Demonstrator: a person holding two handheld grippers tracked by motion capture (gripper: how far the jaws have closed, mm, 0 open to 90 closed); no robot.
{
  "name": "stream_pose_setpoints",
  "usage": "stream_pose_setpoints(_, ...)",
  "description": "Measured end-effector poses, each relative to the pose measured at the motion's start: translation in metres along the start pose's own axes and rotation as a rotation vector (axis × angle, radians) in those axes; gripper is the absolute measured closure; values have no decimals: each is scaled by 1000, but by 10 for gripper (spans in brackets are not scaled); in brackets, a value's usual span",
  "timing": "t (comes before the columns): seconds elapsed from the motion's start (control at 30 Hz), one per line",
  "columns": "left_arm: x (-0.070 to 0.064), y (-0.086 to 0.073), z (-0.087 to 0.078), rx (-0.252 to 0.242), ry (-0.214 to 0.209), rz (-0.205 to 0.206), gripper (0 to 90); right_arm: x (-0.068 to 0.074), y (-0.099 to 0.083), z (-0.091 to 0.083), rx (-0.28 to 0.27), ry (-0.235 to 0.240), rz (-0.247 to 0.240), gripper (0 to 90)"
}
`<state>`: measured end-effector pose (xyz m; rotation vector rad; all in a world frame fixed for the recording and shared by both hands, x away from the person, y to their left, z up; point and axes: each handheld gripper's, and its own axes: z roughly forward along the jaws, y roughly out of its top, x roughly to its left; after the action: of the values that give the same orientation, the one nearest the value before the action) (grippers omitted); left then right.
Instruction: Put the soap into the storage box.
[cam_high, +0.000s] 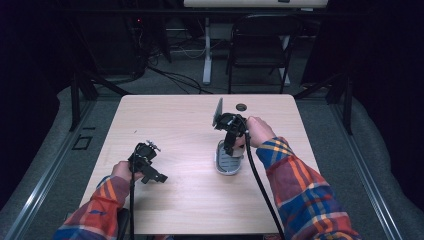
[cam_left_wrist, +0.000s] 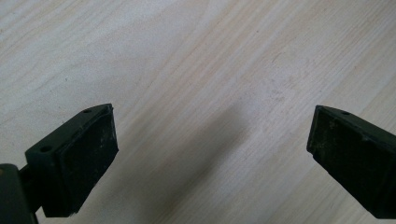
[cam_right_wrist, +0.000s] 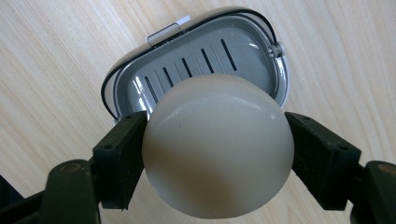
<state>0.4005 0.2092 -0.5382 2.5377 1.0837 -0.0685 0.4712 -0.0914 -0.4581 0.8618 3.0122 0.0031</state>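
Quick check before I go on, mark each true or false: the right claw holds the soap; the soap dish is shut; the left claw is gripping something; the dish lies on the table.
1. The right claw holds the rounded cream soap. True.
2. The grey soap dish is shut. False: it is open, its slotted floor showing.
3. The left claw grips something. False: it is open and holds nothing, above the bare table.
4. The dish lies on the table. True.

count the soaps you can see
1. The soap is clamped between the jaws of the right hand-held gripper, just above the open grey dish on the table. More could be hidden beneath it.
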Motion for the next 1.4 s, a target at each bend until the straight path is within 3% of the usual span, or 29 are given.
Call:
stream_pose_setpoints(0.37,-1,1,0,2,0,3,15,5,10,13,-5,23,-7,244)
stream_pose_setpoints(0.97,0,3,2,4,-7,3,15,7,10,36,16,5,-40,243)
stream_pose_setpoints(1.4,0,3,2,4,-5,3,15,6,8,44,12,4,-34,241)
